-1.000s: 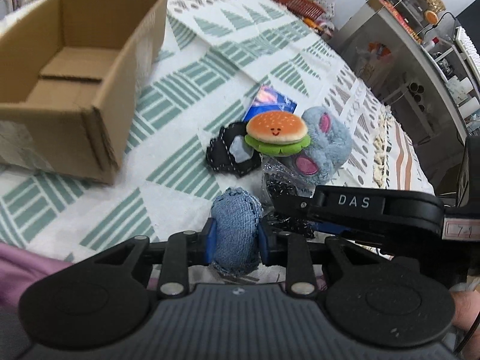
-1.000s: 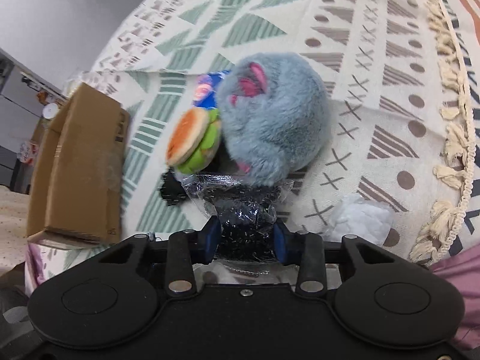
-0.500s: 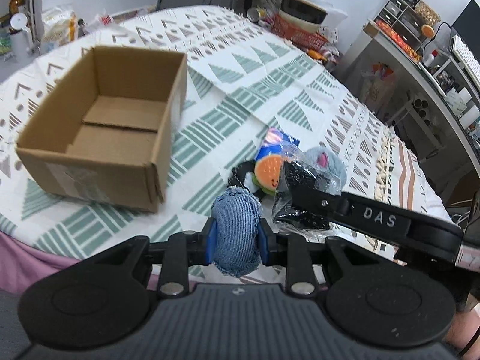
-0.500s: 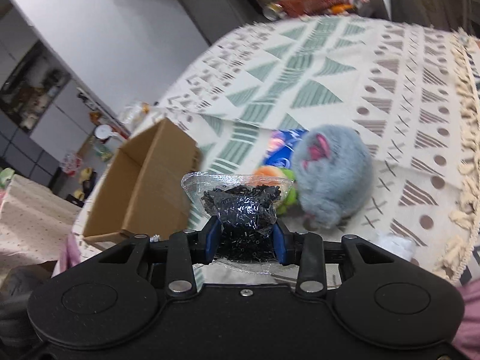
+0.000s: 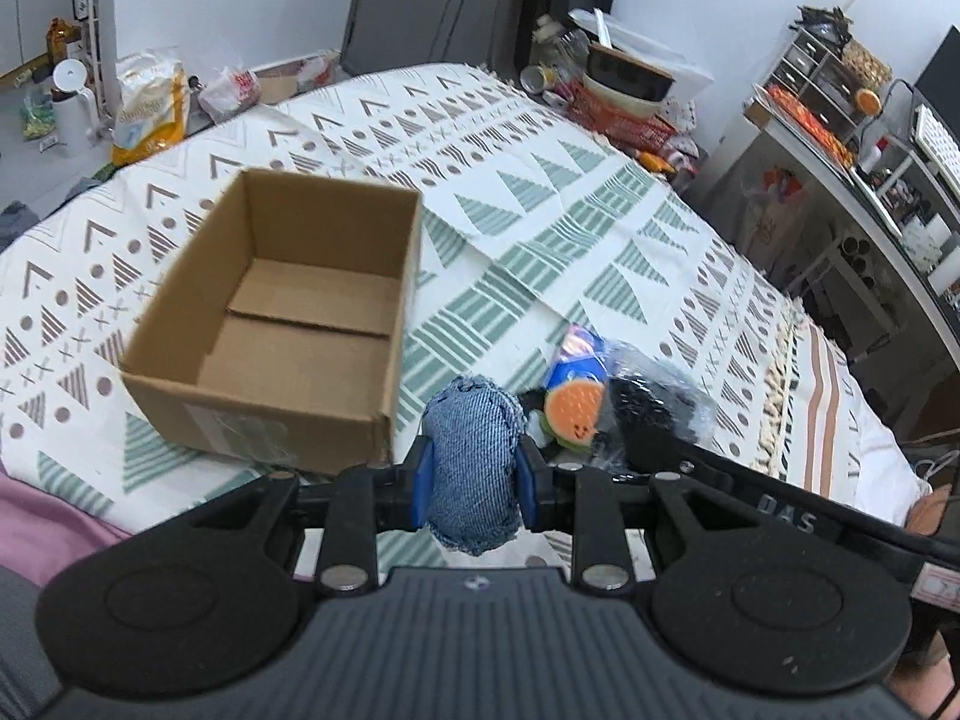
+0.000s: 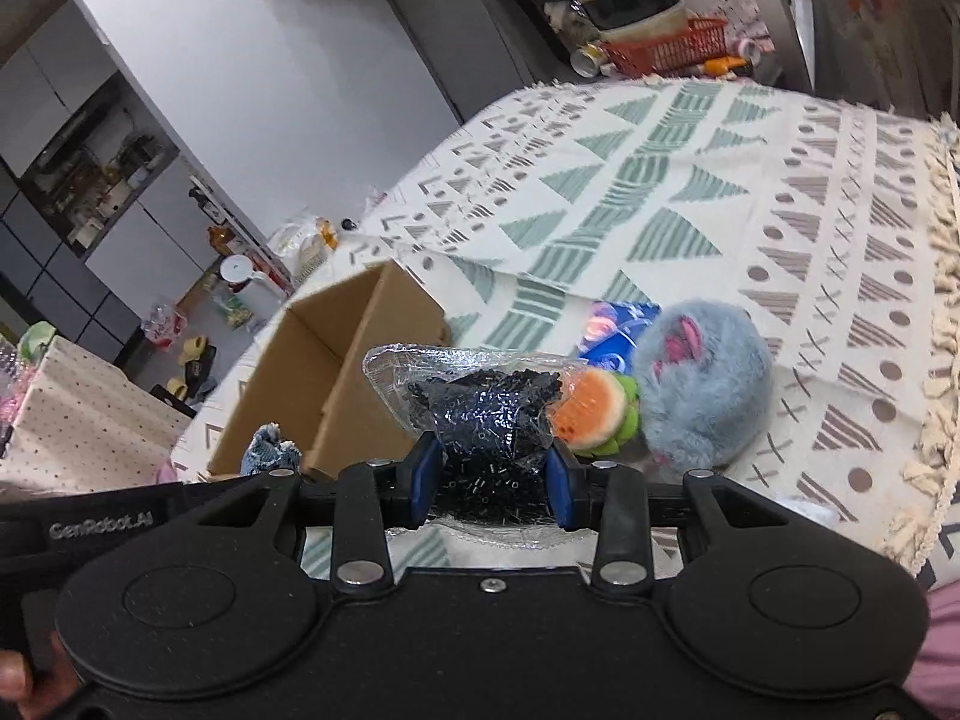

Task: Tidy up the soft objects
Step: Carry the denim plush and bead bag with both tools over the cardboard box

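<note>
1. Cardboard box is sitting open on the patterned cloth, showing only its bare floor.
2. Grey plush and burger toy are lying beside it.
3. Left gripper is pinching a denim pouch near the box corner.
4. Right gripper is squeezing a clear bag of black beads.

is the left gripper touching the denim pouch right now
Touching. The left wrist view shows the left gripper shut on the denim pouch, both blue pads pressed into its sides, held in the air near the cardboard box.
</note>
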`<state>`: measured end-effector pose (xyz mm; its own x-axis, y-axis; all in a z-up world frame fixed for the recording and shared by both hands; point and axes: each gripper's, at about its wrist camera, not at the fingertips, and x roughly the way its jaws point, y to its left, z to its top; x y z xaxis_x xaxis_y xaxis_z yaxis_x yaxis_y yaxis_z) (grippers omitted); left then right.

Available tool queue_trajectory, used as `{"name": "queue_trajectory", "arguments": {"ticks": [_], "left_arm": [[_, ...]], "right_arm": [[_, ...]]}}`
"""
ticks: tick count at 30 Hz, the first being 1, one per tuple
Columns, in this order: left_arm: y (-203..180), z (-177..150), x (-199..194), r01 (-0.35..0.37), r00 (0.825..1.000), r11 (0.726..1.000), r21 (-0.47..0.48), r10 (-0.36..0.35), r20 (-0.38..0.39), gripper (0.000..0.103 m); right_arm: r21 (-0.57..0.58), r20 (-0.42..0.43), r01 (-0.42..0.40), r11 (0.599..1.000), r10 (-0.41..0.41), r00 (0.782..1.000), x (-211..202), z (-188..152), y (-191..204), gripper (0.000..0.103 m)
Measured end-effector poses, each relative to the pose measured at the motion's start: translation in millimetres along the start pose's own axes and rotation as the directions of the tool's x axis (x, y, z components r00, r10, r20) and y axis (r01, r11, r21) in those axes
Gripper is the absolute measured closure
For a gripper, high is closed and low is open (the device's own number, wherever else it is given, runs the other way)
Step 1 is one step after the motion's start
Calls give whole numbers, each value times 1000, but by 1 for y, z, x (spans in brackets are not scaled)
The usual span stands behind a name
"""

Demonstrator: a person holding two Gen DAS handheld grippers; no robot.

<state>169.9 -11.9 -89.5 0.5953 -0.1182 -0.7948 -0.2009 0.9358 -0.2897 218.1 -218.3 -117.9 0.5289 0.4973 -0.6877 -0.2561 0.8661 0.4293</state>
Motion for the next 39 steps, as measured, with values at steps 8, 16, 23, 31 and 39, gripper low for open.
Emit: {"name": "queue_trajectory", "arguments": {"ticks": [8, 16, 23, 31, 39], "left_arm": [[26, 20, -13, -20, 999, 999, -39, 21, 33, 76], [61, 41, -18, -31, 998, 995, -100, 36, 49, 76], [91, 56, -14, -30, 998, 988, -153, 38, 50, 76], [126, 70, 1, -33, 999, 978, -204, 35, 7, 75], [147, 76, 29, -26, 998, 975, -222, 13, -62, 75]], "right_arm": [[-31, 18, -39, 999, 39, 999, -1, 21, 35, 66], [-47, -11, -60, 997, 59, 998, 14, 39, 76, 66], [-46, -45, -53, 998, 51, 998, 34, 46, 102, 66], [-48, -112, -48, 998, 42, 993, 64, 48, 124, 66], [-63, -170, -8, 998, -3, 985, 93, 45, 139, 66]]}}
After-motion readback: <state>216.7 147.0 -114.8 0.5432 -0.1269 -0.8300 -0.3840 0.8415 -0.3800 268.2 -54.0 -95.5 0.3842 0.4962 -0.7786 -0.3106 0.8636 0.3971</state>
